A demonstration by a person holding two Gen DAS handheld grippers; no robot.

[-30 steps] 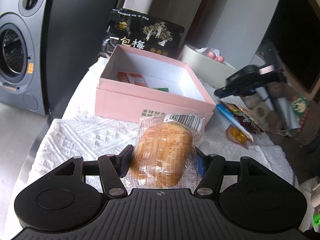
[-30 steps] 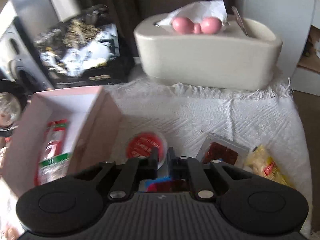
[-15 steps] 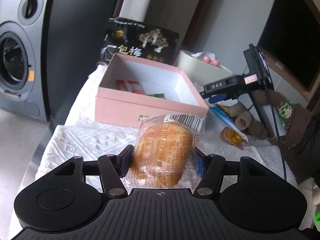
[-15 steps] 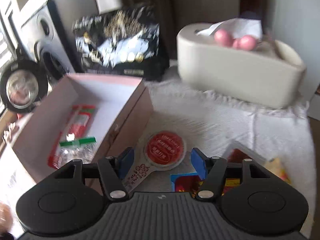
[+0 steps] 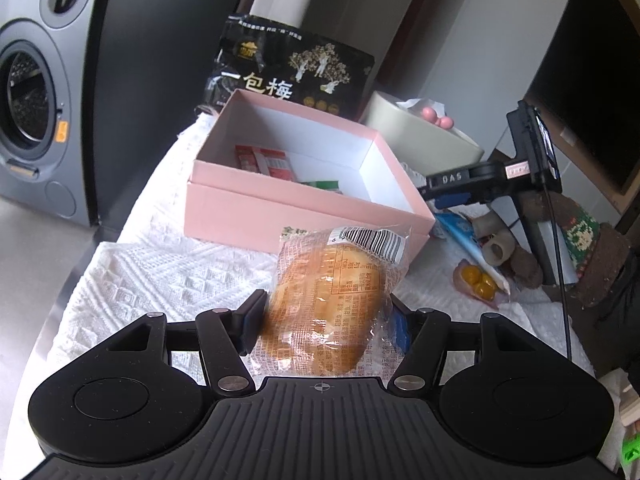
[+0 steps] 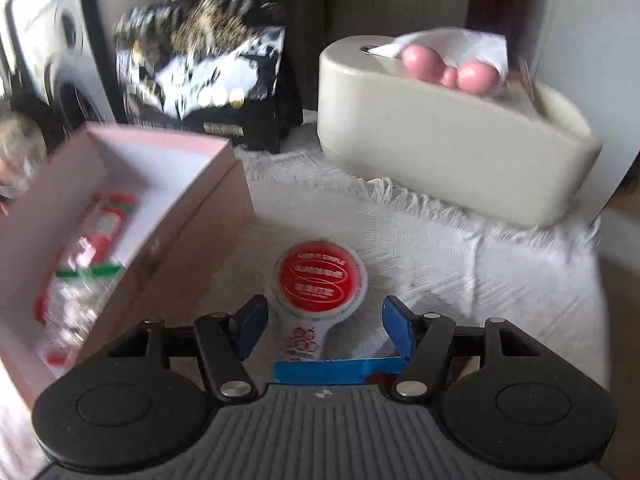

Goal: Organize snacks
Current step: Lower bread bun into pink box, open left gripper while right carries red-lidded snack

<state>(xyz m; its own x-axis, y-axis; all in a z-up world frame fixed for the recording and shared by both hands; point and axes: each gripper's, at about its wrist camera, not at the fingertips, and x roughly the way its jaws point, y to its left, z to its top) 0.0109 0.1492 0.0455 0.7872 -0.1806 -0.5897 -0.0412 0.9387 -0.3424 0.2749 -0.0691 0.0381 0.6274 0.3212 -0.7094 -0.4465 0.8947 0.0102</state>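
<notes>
Meanwhile the left gripper (image 5: 326, 320) points down over the white cloth (image 5: 160, 276), clamped as before on the wrapped bun (image 5: 328, 300) in front of the pink box (image 5: 304, 204). Beside that box the right gripper (image 6: 322, 320) – jaws shut a second ago – now stands open, with the red-lidded cup (image 6: 316, 280) lying untouched between its fingers.

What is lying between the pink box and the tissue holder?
In the right wrist view, only bare white cloth lies between the pink box and the tissue holder.
</notes>
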